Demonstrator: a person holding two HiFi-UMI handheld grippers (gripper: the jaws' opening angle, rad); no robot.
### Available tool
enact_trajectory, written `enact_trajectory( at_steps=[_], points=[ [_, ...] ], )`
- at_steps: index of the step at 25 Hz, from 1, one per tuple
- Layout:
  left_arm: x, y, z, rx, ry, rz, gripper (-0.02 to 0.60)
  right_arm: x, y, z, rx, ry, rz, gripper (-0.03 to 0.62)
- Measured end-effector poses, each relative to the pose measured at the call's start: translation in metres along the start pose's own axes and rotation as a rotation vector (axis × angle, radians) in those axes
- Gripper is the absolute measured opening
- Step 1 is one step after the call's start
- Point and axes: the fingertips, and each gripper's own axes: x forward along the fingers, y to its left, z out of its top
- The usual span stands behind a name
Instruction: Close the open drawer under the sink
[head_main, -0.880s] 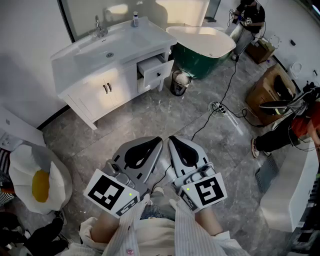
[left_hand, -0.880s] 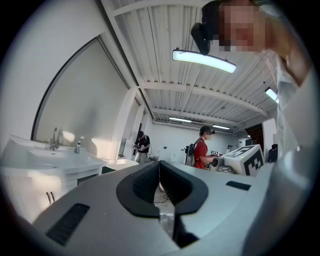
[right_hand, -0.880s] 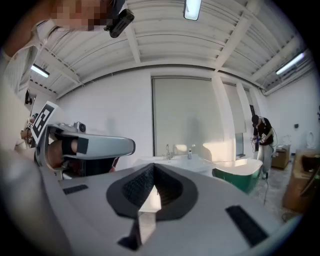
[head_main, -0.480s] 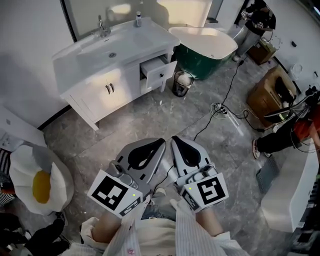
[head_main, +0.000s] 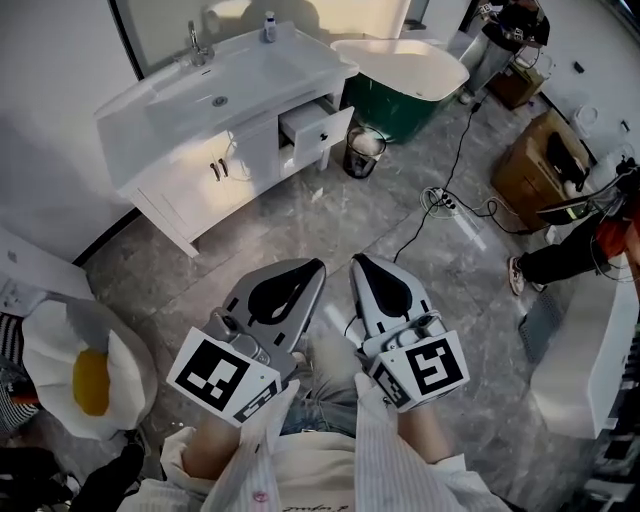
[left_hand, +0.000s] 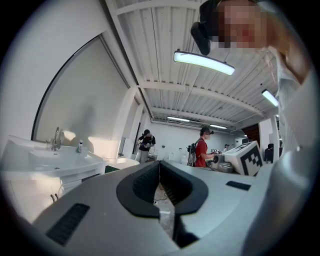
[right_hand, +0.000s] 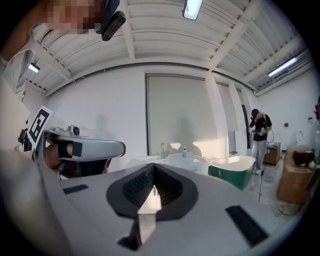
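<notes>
- Grey marbled floor (head_main: 330, 225) fills the centre.
- Green bathtub (head_main: 405, 112) stands at one o'clock.
- Cardboard boxes (head_main: 520, 195) sit at two o'clock.
- Strip lights (left_hand: 204, 62) glow overhead.

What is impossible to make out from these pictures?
- What the drawer holds: too small in the head view; the right gripper covers it in its own view.
- The label on the bottle: too small, head view.
- What the bin holds: too small, head view.
- The person at right: cut off by the head view's edge.

The left tool (head_main: 319, 266) and right tool (head_main: 357, 260) have risen slightly, perhaps drifting apart.
</notes>
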Motion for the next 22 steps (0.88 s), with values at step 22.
enact_trajectory(
  at_steps=[22],
  points=[
    [0.107, 0.095, 0.01, 0.012, -0.036, 0.104, 0.017, 0.105, -0.099, -0.021, 0.015, 0.062, 0.068, 0.009]
  ],
)
